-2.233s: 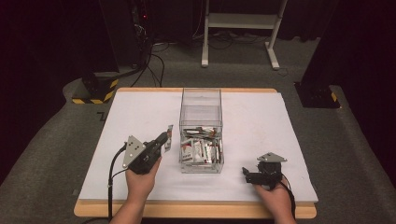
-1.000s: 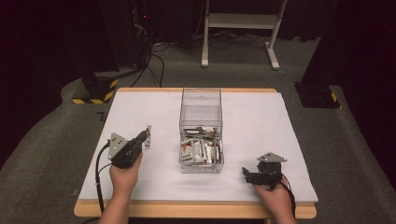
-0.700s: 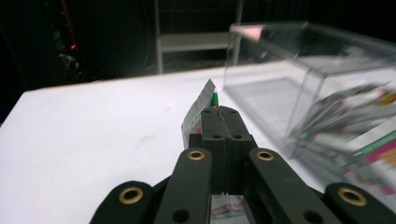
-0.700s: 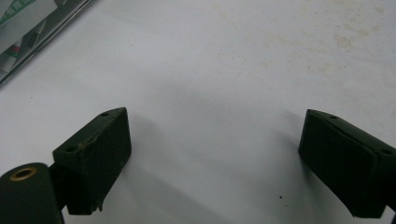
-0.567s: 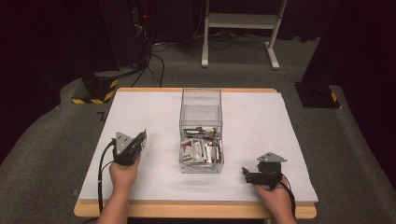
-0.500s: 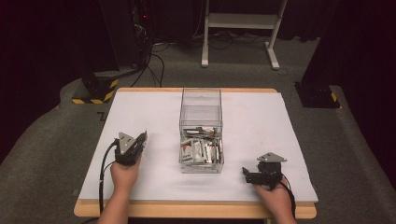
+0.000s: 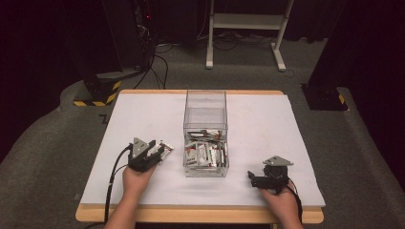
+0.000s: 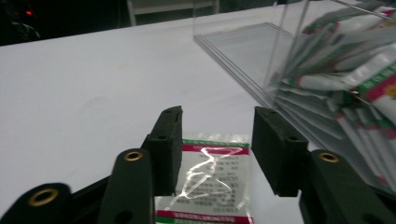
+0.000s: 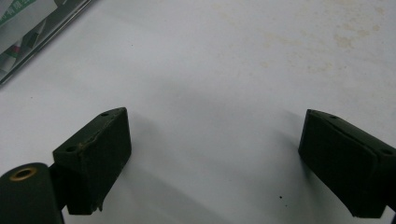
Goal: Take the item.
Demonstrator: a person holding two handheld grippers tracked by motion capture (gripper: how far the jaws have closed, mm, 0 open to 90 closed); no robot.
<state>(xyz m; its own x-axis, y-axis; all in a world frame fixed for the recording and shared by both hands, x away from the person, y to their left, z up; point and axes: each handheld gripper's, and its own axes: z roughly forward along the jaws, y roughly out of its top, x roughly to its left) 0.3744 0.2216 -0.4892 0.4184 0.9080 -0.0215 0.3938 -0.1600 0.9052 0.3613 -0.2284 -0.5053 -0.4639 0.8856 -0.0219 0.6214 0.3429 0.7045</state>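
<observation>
The worktop carries a white cover, and a clear plastic box stands at its centre, its near half filled with red, green and white sachets. The left gripper is positioned just left of the box, held in the person's left hand, with its cable trailing back toward the near edge of the worktop. In the left gripper view, the jaws are released, with a clear gap between the two black pads. A single sachet lies flat on the white surface between and below them; it is transparent, with a green edge and red bands. Neither pad presses on it. The wall of the box rises directly to the right in that view, with sachets stacked behind it. The right gripper rests on the worktop near the front right, well apart from the box, held in the right hand, with its grey three-cornered plate on top. In the right gripper view, the jaws stand wide apart over bare white surface, and nothing lies between them; a corner of the box shows at the upper left.
</observation>
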